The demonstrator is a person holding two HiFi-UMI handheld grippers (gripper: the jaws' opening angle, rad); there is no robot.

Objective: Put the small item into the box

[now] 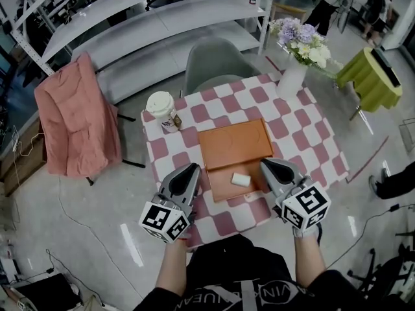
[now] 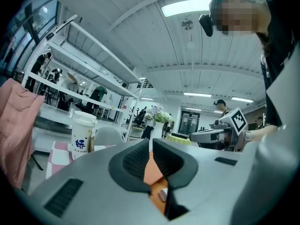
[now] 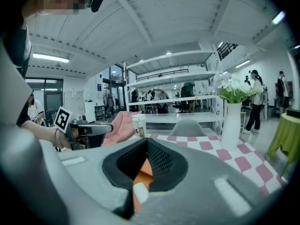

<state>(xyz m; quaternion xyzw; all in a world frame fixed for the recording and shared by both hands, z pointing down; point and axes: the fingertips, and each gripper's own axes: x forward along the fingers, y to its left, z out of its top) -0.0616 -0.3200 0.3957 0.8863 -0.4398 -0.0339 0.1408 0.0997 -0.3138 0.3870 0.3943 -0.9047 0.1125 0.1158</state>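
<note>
I see my left gripper [image 1: 192,169] just left of the open orange box [image 1: 235,146] and my right gripper [image 1: 266,166] just right of it. Both have their jaws pressed together with nothing between them. The small white item [image 1: 240,179] lies inside the box's near half, on the checkered table [image 1: 305,131].

Open lab or office hall — long white shelving [image 1: 162,15], strip ceiling lights [image 2: 187,6].
</note>
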